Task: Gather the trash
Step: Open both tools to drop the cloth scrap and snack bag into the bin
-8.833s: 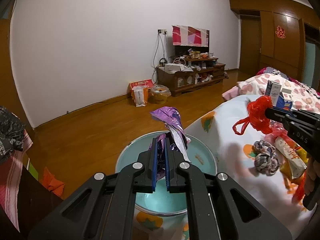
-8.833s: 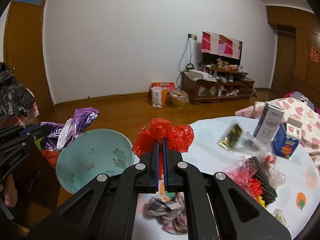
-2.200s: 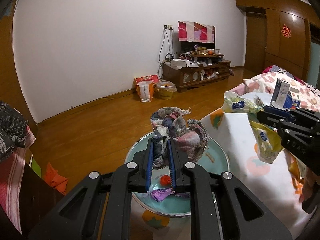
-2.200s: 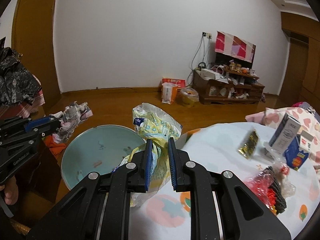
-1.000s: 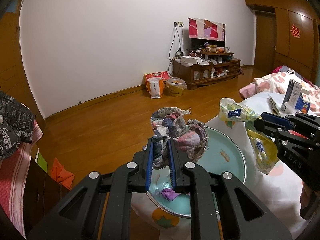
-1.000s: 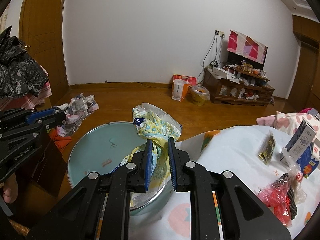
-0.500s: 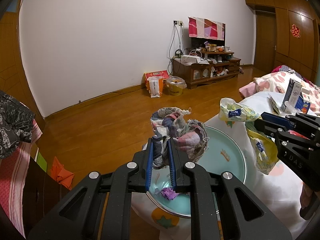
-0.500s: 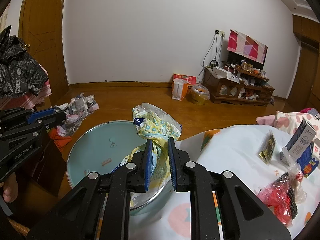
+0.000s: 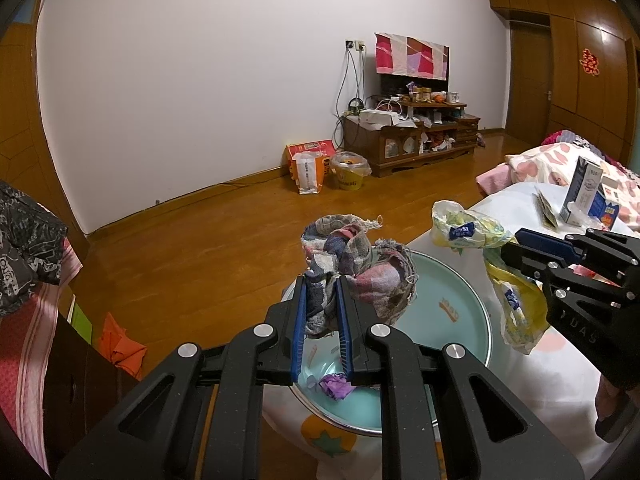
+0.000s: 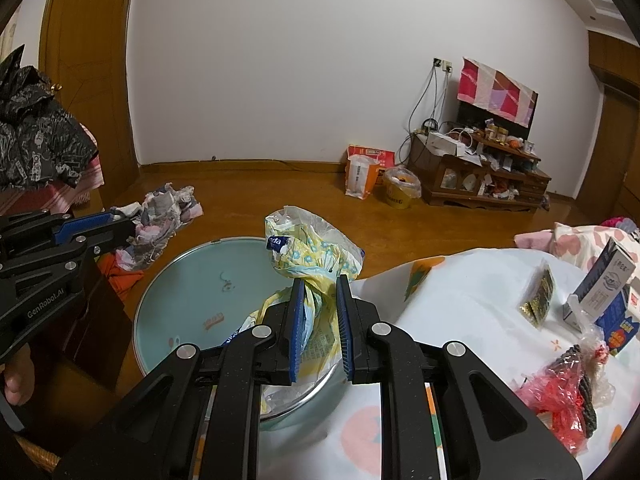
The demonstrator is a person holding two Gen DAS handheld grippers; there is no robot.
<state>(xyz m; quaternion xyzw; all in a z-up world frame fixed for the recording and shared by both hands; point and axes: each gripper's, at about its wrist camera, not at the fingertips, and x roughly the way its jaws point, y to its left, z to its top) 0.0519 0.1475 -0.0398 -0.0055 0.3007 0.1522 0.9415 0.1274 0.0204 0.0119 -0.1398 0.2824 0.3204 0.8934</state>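
Observation:
My left gripper [image 9: 322,284] is shut on a crumpled checked rag [image 9: 356,268] and holds it above the near rim of a pale green basin [image 9: 452,312]. A purple wrapper [image 9: 336,386] lies in the basin's bottom. From the right wrist view, the same rag [image 10: 168,216] hangs left of the basin [image 10: 192,280]. My right gripper [image 10: 319,286] is shut on a yellow-and-white plastic bag [image 10: 312,252] over the basin's right rim. In the left wrist view that bag [image 9: 468,232] hangs from the right gripper [image 9: 516,240].
The basin sits at the edge of a table under a white fruit-print cloth [image 10: 472,300]. On it lie a red net bag [image 10: 560,392], a gold packet [image 10: 538,300] and cartons [image 10: 604,284]. An orange cloth [image 9: 120,348] lies on the wooden floor at left.
In the last second nothing has visibly shifted; both grippers hold their loads still over the basin. Earlier, the left held a purple wrapper and the right a red bag.

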